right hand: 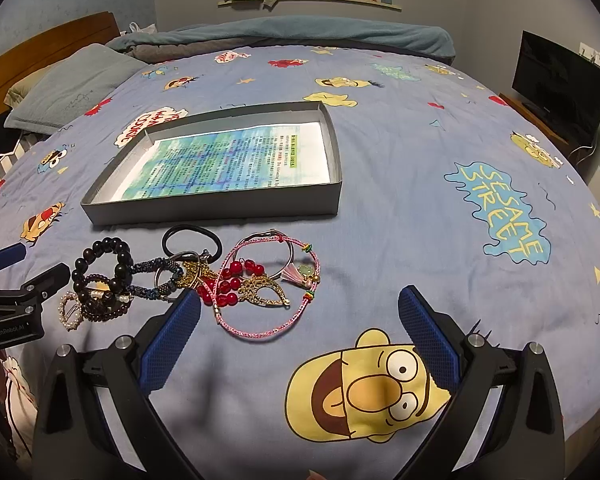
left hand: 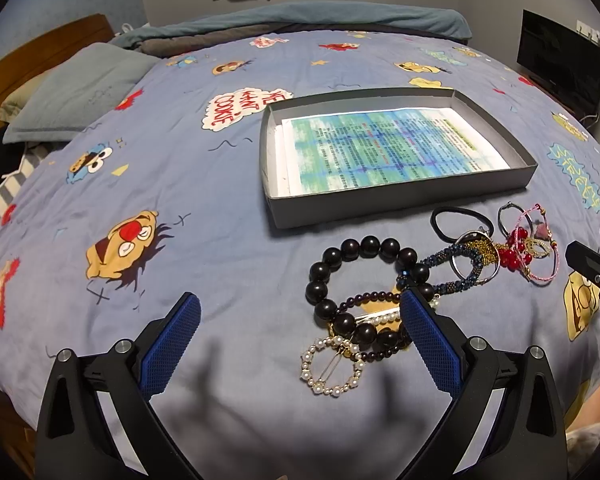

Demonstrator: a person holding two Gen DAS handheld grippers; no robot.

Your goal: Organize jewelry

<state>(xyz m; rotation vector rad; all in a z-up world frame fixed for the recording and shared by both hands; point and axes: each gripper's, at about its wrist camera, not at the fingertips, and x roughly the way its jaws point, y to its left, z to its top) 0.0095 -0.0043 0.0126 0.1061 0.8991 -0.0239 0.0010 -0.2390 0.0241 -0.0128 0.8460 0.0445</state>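
Observation:
A pile of jewelry lies on the blue cartoon bedspread in front of a shallow grey box (left hand: 396, 194) (right hand: 216, 206) lined with a printed sheet. The pile holds a dark bead bracelet (left hand: 340, 264) (right hand: 100, 260), a pearl ring clip (left hand: 332, 368) (right hand: 70, 312), a black hair tie (left hand: 460, 222) (right hand: 192, 240), red beads (left hand: 512, 256) (right hand: 230, 280) and a pink cord bracelet (right hand: 268, 284). My left gripper (left hand: 300, 308) is open and empty, with its right finger over the dark beads. My right gripper (right hand: 300, 304) is open and empty, just near of the pink cord.
A grey pillow (left hand: 76, 92) and wooden headboard (left hand: 40, 52) are at the far left. A folded blanket (left hand: 300, 20) lies at the bed's far end. A black TV (right hand: 560, 80) stands at the right. My other gripper shows at the right edge of the left wrist view (left hand: 596, 276).

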